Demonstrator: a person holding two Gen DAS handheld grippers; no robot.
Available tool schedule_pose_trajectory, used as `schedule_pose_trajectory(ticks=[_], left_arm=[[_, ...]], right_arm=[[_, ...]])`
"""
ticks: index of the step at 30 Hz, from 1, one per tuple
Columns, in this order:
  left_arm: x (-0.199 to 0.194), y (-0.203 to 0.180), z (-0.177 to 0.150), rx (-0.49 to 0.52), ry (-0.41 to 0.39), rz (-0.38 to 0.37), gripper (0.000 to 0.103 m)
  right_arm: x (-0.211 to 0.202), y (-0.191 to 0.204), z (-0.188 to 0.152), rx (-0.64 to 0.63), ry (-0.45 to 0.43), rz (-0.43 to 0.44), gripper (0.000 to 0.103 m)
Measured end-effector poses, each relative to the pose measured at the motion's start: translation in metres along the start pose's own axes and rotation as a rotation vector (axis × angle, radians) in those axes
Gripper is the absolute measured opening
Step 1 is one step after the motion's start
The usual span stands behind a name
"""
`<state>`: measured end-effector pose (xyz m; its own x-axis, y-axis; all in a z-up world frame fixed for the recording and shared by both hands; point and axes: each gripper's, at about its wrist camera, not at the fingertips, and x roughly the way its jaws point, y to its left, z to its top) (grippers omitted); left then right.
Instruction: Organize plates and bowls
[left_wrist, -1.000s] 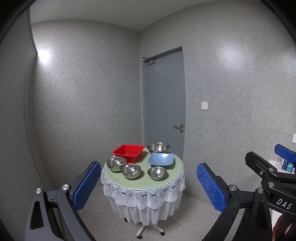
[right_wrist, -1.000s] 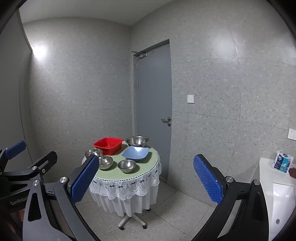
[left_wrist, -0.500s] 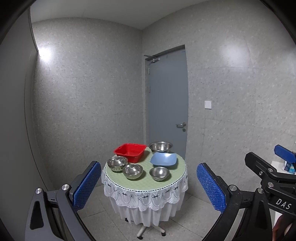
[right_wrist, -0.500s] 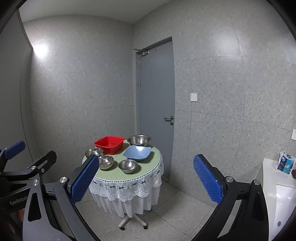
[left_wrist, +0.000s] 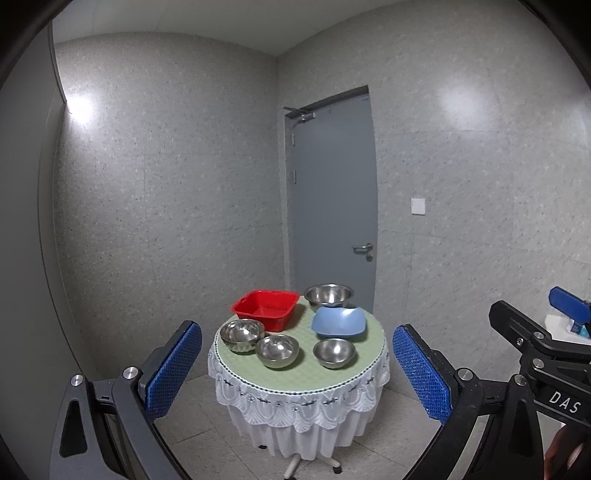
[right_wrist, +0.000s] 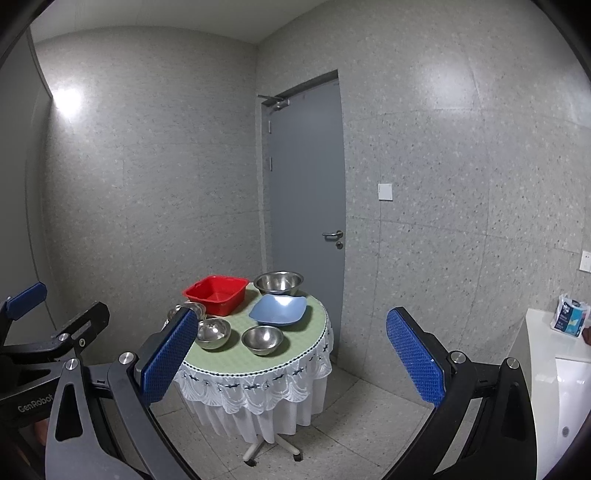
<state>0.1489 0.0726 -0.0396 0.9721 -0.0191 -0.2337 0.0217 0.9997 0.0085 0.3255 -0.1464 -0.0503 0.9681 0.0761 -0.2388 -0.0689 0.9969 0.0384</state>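
Both grippers spread wide, empty, well short of the worktop (left_wrist: 295, 373): left gripper (left_wrist: 295, 373), right gripper (right_wrist: 291, 365).

Relative to red basin (left_wrist: 266, 308):
- In front: three small steel bowls (left_wrist: 277, 350). Light, rigid, slippery; pinch at rim.
- Right: blue plate (left_wrist: 338, 322). Probably light plastic; grip raised edge.
- Right, behind: large steel bowl (left_wrist: 328, 294). Rim grasp.

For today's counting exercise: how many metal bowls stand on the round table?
4: large bowl at the back by the door, left-edge bowl, middle front bowl, right front bowl. None seems hidden.
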Motion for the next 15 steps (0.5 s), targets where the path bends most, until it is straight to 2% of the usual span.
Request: schedule_pose_trajectory(ticks=[9,15], left_arm=[[0.002,0.028,0.0,0.001,-0.007,-0.028,0.102],[-0.011,0.025,-0.002,0.005,0.002,-0.036,0.102]], right_arm=[[0.005,0.023,-0.001,-0.012,0.015,-0.021,0.103],[-0.001,0.024,-0.009,-0.012,0.03,-0.027,0.103]])
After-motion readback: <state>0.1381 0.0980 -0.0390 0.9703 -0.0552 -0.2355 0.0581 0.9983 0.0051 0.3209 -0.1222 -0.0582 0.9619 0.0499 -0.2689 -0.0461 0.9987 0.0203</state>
